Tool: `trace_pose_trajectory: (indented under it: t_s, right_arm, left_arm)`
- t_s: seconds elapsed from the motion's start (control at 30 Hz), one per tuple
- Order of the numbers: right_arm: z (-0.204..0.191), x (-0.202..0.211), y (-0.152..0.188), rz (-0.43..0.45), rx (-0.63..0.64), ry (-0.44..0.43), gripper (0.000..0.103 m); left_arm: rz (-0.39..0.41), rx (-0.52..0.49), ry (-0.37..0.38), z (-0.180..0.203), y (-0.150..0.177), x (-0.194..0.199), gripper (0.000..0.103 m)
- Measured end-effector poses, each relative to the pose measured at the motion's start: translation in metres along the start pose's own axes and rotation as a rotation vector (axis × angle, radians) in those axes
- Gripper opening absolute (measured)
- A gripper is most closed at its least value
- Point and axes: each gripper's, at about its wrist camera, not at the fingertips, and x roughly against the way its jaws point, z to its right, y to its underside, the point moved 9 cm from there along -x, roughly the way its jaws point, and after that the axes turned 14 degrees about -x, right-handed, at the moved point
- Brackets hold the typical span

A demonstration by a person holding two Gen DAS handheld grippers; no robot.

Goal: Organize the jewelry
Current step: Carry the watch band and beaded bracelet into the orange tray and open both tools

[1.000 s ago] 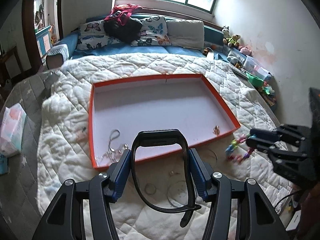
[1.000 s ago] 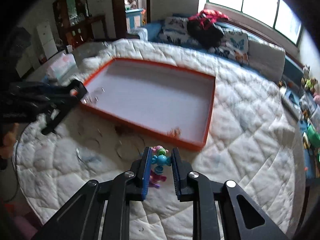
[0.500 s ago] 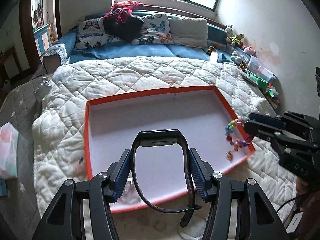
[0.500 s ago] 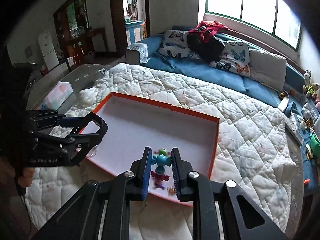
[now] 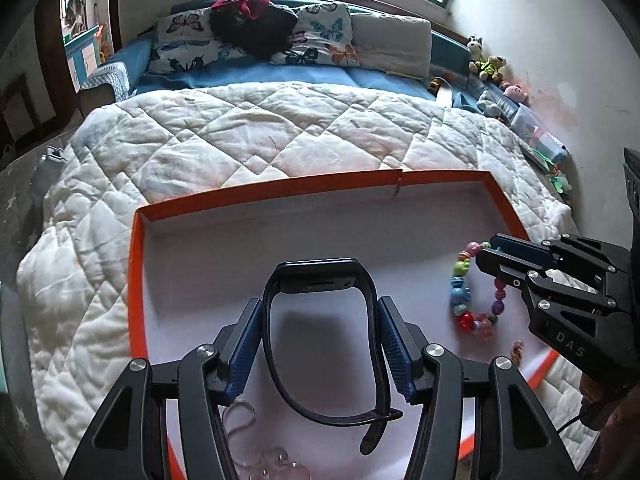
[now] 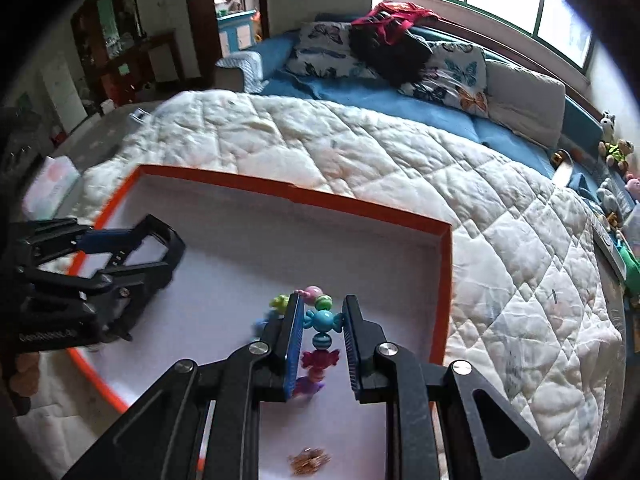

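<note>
An orange-rimmed tray with a white floor lies on the quilted bed; it also shows in the right wrist view. My left gripper is shut on a black wristband and holds it over the tray's near left part. My right gripper is shut on a colourful bead bracelet, which hangs over the tray's right side. In the left wrist view the bracelet dangles from the right gripper. A small gold piece lies in the tray's near right corner.
A thin silver chain lies in the tray under my left gripper. The white quilt surrounds the tray. Pillows and a blue couch stand behind. Toys line the right wall. A tissue pack lies at left.
Both grippers have moved forward from the quilt in front of the tray to over the tray, carrying the wristband and the bracelet. Both have stayed shut.
</note>
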Motion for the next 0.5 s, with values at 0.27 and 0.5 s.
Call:
trace_pose_trajectory:
  t_s: [0.27, 0.5]
  right_arm:
    - [0.007, -0.007, 0.003, -0.011, 0.014, 0.016, 0.023]
    - [0.009, -0.005, 0.002, -0.011, 0.015, 0.022, 0.042]
  left_arm:
    - [0.000, 0.002, -0.010, -0.001, -0.006, -0.014, 0.066]
    - [0.004, -0.009, -0.024, 0.002, -0.006, -0.013, 0.070]
